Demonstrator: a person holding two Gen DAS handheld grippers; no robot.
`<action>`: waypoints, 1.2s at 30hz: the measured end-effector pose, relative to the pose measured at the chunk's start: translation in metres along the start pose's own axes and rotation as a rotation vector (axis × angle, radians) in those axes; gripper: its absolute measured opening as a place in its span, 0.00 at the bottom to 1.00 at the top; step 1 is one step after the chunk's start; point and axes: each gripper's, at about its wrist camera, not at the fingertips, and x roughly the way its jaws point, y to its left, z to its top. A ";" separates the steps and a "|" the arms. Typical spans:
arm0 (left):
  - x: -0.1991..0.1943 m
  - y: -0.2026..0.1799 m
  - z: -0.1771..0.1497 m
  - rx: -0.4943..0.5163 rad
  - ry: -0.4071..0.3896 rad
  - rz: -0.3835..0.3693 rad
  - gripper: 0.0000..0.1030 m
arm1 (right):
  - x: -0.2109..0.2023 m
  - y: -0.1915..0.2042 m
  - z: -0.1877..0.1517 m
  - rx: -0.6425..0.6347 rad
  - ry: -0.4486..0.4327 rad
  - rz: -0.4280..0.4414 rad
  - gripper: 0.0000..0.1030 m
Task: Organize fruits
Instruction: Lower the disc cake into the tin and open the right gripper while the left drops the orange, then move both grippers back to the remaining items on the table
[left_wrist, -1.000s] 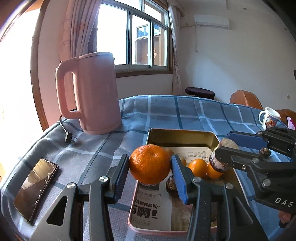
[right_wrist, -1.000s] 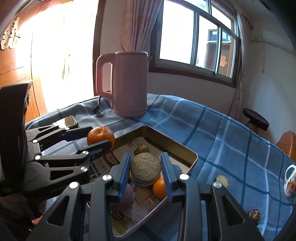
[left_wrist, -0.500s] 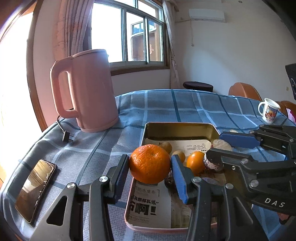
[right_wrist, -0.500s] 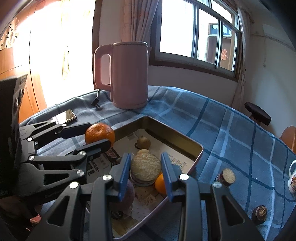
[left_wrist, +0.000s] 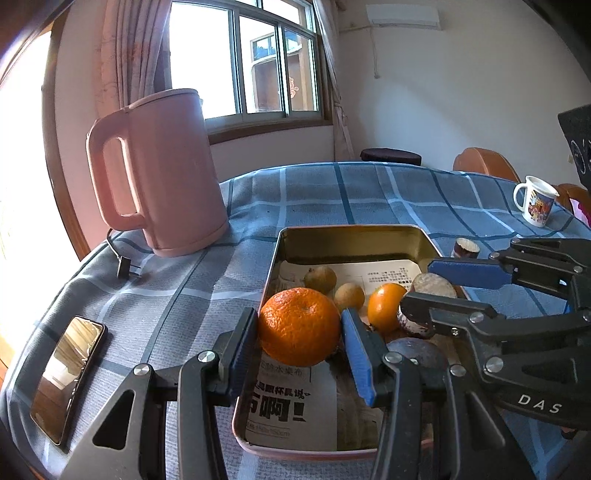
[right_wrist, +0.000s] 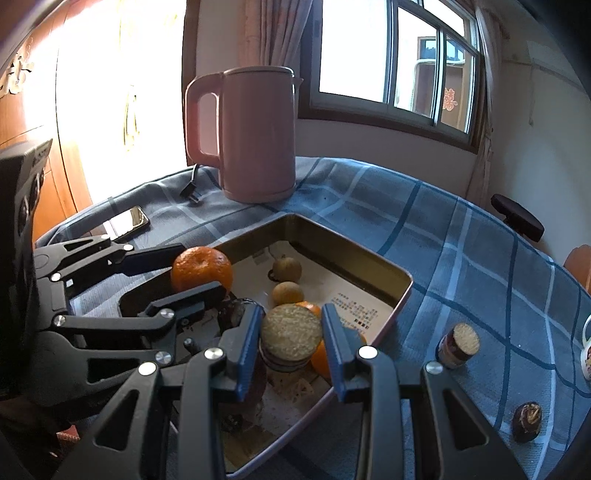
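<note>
The left gripper (left_wrist: 299, 345) is clenching a mandarin (left_wrist: 299, 326) over the near left edge of the metal tray (left_wrist: 351, 236). The right gripper (right_wrist: 291, 345) is gripping a cut sugarcane piece (right_wrist: 291, 332) above the tray's near right side. Two small brownish fruits (right_wrist: 287, 269) are lying toward the tray's far end, on its newspaper lining (left_wrist: 284, 402). Another sugarcane piece (right_wrist: 458, 345) is standing on the checked tablecloth (right_wrist: 461, 258) just beside the tray's right edge.
</note>
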 end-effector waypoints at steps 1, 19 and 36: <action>0.000 0.000 0.000 -0.002 0.000 0.001 0.48 | 0.000 0.000 0.000 0.002 0.000 0.000 0.36; -0.046 -0.029 0.028 -0.029 -0.151 -0.036 0.71 | -0.078 -0.064 -0.018 0.094 -0.147 -0.110 0.78; 0.034 -0.181 0.061 0.131 0.035 -0.238 0.72 | -0.062 -0.184 -0.079 0.274 0.111 -0.360 0.66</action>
